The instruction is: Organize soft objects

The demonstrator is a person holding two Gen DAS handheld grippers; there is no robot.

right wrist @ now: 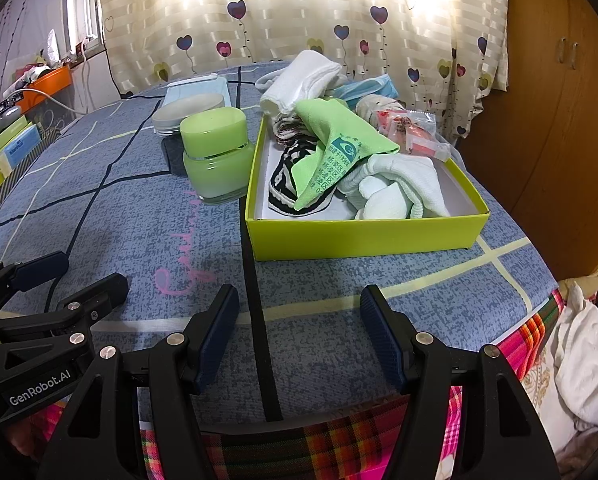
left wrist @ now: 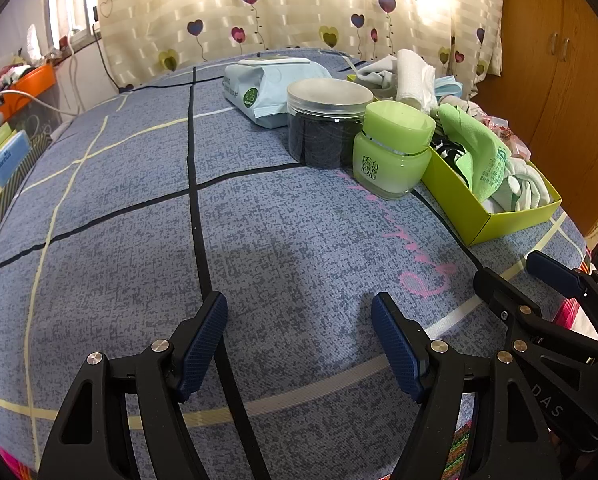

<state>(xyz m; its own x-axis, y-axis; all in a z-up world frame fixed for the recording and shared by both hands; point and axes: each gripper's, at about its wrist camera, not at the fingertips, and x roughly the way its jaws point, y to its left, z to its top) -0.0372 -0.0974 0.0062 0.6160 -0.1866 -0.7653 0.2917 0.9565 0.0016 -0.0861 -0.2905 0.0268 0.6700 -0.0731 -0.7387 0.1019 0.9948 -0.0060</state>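
The bedspread (right wrist: 119, 208) is speckled blue, crossed by black, white and pale yellow lines, with pink script. On it stand a lime-green box (right wrist: 363, 236) holding a light green cloth (right wrist: 335, 136), white socks (right wrist: 395, 188) and a black-and-white patterned sock (right wrist: 287, 176), and a pale green jar (right wrist: 215, 156). The cream striped curtain (right wrist: 299, 20) bears purple, pink and yellow-green hearts.

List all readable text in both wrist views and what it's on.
"GenRobot.AI": on the left gripper, its body, right wrist view.
"DAS": on the right gripper, its body, cut off, left wrist view.
"Manhua", uncertain: blue box at left edge.
Green cloth: printed characters, too small to read.
Green jar: emblem, unreadable.
Wipes pack: label blurred.
Pink script on bedspread: illegible.
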